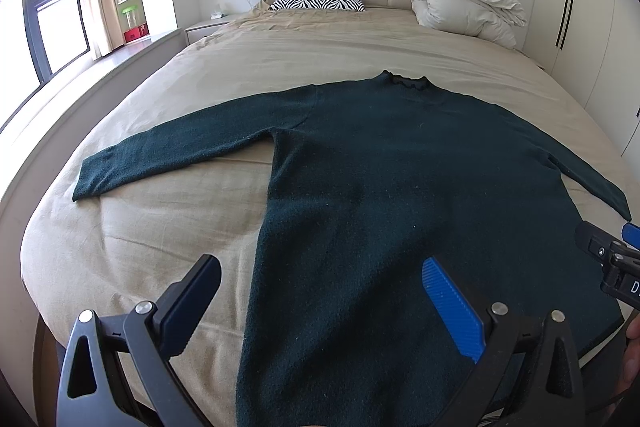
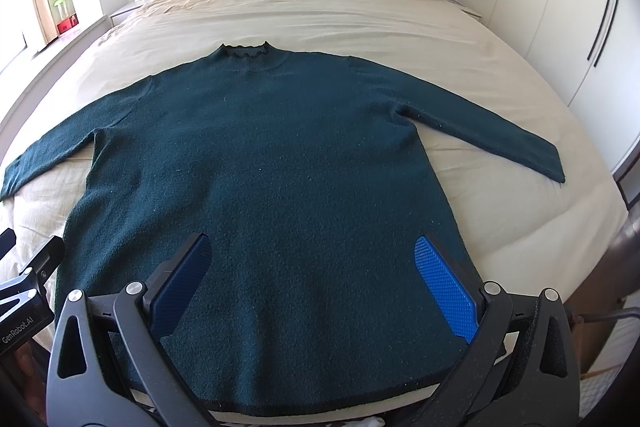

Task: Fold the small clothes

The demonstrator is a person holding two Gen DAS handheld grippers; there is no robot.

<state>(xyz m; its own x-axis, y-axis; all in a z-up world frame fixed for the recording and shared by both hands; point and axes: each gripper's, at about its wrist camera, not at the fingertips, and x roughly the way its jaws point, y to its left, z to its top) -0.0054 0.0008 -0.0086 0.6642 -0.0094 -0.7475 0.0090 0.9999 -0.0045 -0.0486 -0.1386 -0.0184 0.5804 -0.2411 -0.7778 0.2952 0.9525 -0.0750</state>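
Sweater (image 2: pixel 272 187) flat on bed (image 2: pixel 360 23) — left gripper (image 1: pixel 320 311), right gripper (image 2: pixel 320 287) gape wide, holding nothing.

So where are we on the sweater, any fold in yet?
Done: the sweater lies flat on the bed, both sleeves spread out. In hand: nothing; the left hand-held gripper and right hand-held gripper hover open above the hem. Left: every fold, sleeves and body.
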